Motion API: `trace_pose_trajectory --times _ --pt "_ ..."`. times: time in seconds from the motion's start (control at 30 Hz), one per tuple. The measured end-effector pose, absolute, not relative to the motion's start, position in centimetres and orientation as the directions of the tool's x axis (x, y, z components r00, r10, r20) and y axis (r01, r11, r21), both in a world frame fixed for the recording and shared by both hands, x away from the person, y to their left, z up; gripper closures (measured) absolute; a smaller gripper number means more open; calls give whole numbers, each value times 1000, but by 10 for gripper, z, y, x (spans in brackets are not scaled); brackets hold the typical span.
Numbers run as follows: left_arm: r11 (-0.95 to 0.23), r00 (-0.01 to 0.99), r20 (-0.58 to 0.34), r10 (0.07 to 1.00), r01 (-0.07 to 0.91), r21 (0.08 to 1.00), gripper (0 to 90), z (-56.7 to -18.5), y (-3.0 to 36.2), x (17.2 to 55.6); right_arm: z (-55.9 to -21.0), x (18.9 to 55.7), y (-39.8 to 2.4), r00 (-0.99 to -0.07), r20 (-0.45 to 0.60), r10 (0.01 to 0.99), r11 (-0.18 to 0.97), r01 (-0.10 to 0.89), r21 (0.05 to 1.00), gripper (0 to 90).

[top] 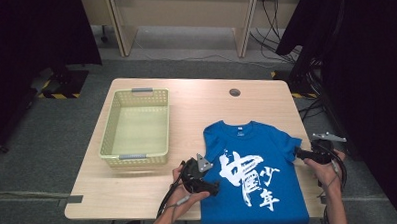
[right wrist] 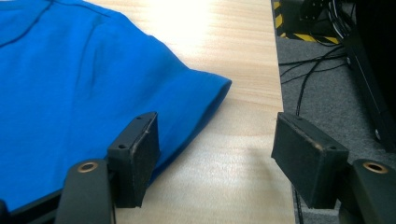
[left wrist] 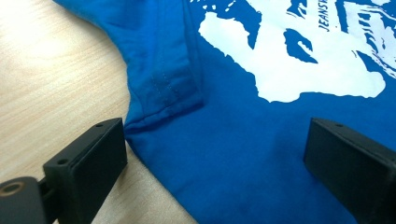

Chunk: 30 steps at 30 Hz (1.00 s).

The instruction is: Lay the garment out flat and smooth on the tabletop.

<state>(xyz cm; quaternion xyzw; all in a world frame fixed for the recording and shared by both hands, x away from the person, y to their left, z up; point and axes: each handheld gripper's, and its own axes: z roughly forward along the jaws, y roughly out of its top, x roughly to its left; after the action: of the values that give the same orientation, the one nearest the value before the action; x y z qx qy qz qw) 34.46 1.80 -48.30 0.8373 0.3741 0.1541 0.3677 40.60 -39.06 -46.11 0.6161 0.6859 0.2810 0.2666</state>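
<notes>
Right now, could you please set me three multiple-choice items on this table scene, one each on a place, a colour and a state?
1. Where does the basket stand relative to the T-shirt?
A. to its left
B. on top of it
C. to its right

2. What colour is the T-shirt?
A. red
B. blue
C. grey

3. How do the right gripper jaws stand?
A. shut on a sleeve
B. shut on the basket
C. open

Answers: 1 A, the high view shows the basket left of the shirt; 2 B, blue with white print; 3 C, jaws apart beside the sleeve.
</notes>
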Motion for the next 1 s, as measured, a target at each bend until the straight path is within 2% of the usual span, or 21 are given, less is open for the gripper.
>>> trace_pose_trajectory --times 0.2,0.43,0.57,0.77,1.0 --pt "-450 673 -17 740 513 731 50 -483 18 345 -446 401 -375 -152 -6 988 105 656 748 291" --pt "-449 672 -17 740 514 731 50 -483 18 345 -442 400 -330 -318 17 948 199 633 748 291" --pt "-450 672 -17 740 513 731 50 -483 18 345 -445 400 -313 -375 38 926 226 633 741 291" --pt "-448 670 -17 742 515 730 51 -483 18 344 -460 402 -307 -390 36 920 253 663 705 298" --pt "-448 670 -17 742 515 730 51 -483 18 344 -469 392 -341 -324 19 946 220 685 694 319"
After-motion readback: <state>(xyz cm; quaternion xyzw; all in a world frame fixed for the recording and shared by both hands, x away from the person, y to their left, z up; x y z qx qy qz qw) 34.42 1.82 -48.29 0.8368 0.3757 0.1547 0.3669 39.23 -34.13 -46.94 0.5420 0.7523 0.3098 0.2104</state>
